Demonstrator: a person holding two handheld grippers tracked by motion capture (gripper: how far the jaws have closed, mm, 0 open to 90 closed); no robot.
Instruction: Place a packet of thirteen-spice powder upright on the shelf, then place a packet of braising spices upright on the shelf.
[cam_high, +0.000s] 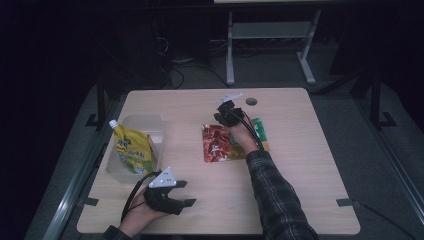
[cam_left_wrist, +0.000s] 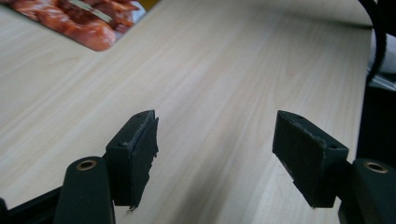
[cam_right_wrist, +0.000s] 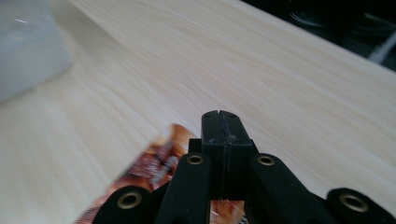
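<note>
A red snack packet (cam_high: 216, 145) lies flat at the table's middle, and a green packet (cam_high: 259, 128) pokes out from beneath its right side. My right gripper (cam_high: 220, 117) hovers at the red packet's far edge. In the right gripper view its jaws (cam_right_wrist: 219, 122) are pressed together, with the red packet (cam_right_wrist: 154, 163) showing below and to their left. My left gripper (cam_high: 185, 193) rests near the table's front edge, pointing right. Its jaws (cam_left_wrist: 215, 135) stand wide apart over bare wood, and a corner of the red packet (cam_left_wrist: 88, 23) shows far off.
At the left stands a clear plastic bin (cam_high: 150, 125) with a yellow spouted pouch (cam_high: 131, 150) leaning inside it. A cable hole (cam_high: 251, 101) sits near the table's far edge. Beyond the table are a dark floor, cables and metal frame legs (cam_high: 230, 50).
</note>
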